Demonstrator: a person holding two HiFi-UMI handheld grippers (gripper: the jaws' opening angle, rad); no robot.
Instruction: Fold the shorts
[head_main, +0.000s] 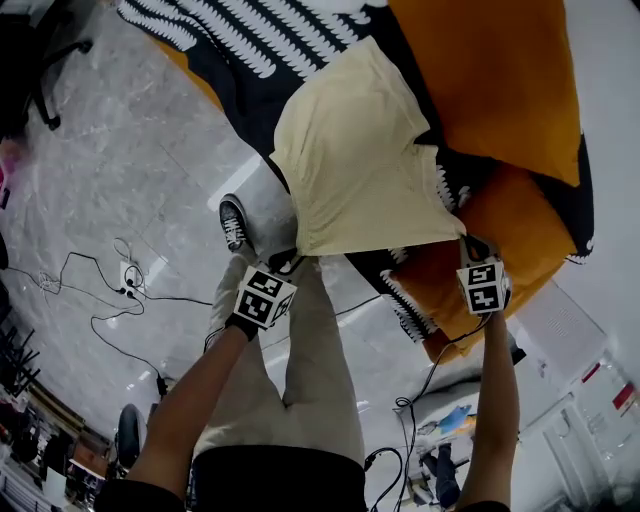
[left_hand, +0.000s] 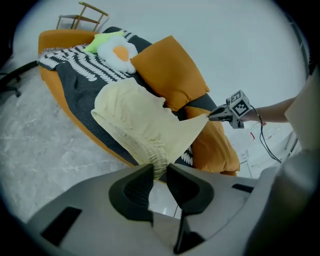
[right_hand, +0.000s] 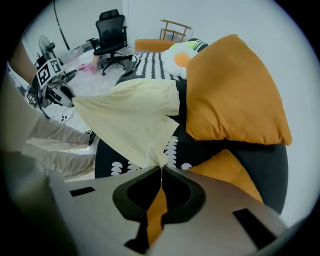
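The shorts (head_main: 350, 160) are thin, pale yellow cloth with a fine woven grain. They are stretched flat into a broad, slightly creased sheet. The waist edge runs taut between the two grippers. The far end, with a notch between the legs, lies on the dark cover (head_main: 250, 40), which is printed with white feather-like rows. The left gripper (left_hand: 159, 175) is clamped on a bunched, ribbed bit of the gathered waistband at one corner. The right gripper (right_hand: 161, 172) has its jaws pressed together on the other corner, where the cloth pulls to a sharp point. Two puffy, smooth orange pillows (head_main: 490, 80) sit beside and partly under the shorts. A soft white plush (left_hand: 117, 52) with an orange centre rests farther up the cover. Below is a glossy grey marbled floor (head_main: 130, 170).
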